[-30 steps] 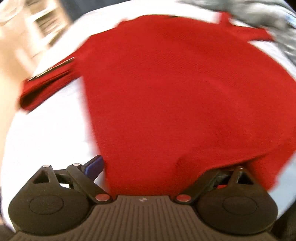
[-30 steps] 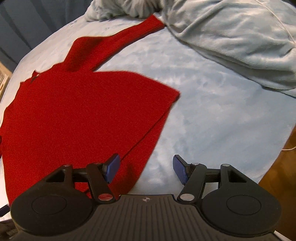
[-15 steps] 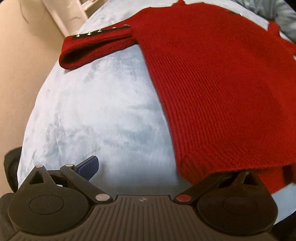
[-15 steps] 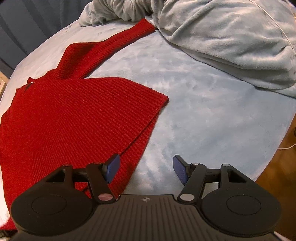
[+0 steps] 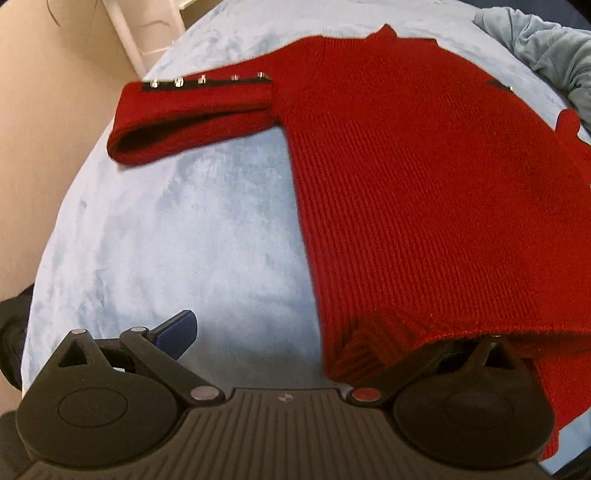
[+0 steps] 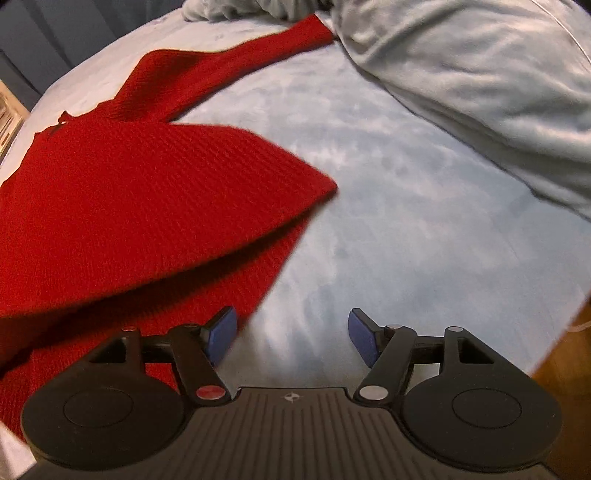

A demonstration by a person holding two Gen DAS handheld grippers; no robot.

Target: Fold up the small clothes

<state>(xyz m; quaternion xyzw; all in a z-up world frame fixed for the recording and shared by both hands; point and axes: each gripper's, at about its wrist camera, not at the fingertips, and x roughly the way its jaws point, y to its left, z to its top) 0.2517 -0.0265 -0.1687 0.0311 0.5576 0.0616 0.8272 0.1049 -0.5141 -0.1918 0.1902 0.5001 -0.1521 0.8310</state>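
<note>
Red knit sweater (image 5: 424,192) lies spread on the bed (image 5: 166,240); soft, limp, likely stretchy. Left tool (image 5: 295,332) spread, ribbed hem draped over one finger. Right tool (image 6: 291,336) spread, beside the hem. Best grip: hem corners.

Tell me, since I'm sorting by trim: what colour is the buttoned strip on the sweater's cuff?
Black, with silver studs, on the red sweater cuff strip; clearest in the left wrist view.

bed (image 6: 406,206) with pale blue plush cover fills both views. crumpled grey-blue blanket (image 6: 480,74) heaped at far right. beige wall (image 5: 44,129) on left; white furniture frame (image 5: 140,33) at far left. wooden floor (image 6: 569,373) near right. dark blue curtain (image 6: 55,33) far left.
</note>
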